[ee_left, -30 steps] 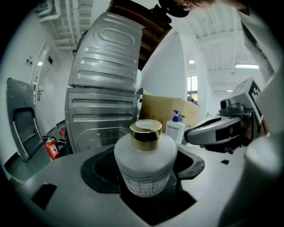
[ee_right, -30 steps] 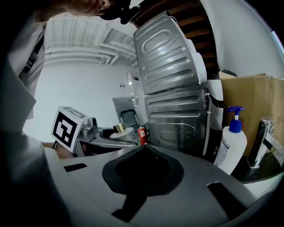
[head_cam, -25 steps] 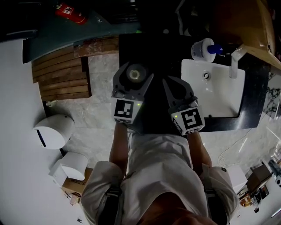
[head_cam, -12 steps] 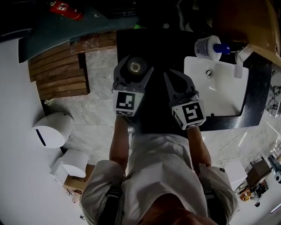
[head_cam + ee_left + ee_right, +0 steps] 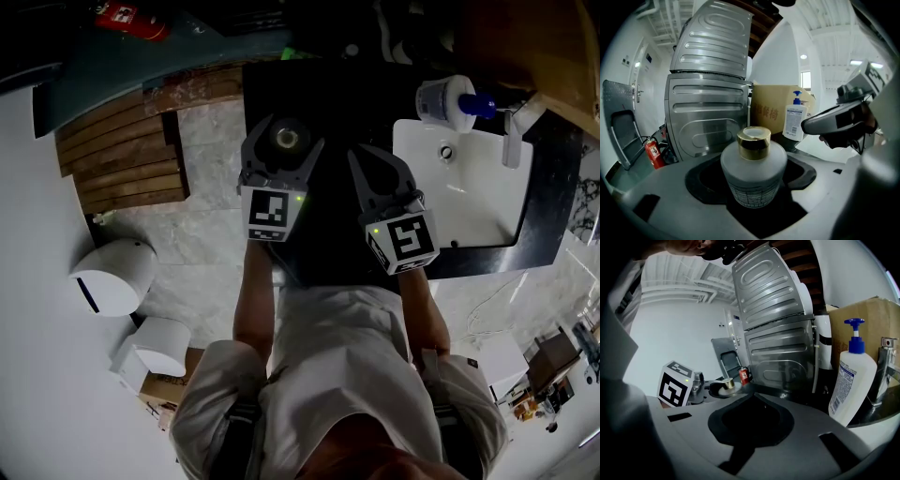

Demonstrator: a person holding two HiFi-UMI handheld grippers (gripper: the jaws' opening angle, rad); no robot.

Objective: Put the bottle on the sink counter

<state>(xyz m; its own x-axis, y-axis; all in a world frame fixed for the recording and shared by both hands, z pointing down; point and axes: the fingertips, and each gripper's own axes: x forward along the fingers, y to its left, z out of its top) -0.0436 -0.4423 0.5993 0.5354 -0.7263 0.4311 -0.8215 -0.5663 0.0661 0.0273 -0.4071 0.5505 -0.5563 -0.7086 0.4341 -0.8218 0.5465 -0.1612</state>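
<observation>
A squat frosted bottle with a gold cap stands upright between the jaws of my left gripper, which is shut on it. In the head view the bottle's cap shows from above, over the dark left part of the sink counter. My right gripper hangs just to the right of it, shut with nothing in its hollow; in the right gripper view its jaws meet at the tip. The white basin lies further right.
A white pump bottle and a faucet stand at the basin's far edge, with a cardboard box behind. A ribbed metal unit stands beyond the counter. A wooden slatted mat, a fire extinguisher and a white dispenser are at left.
Both grippers have edged slightly forward over the dark counter. The bottle stays held in the left gripper; the right stays shut and empty.
</observation>
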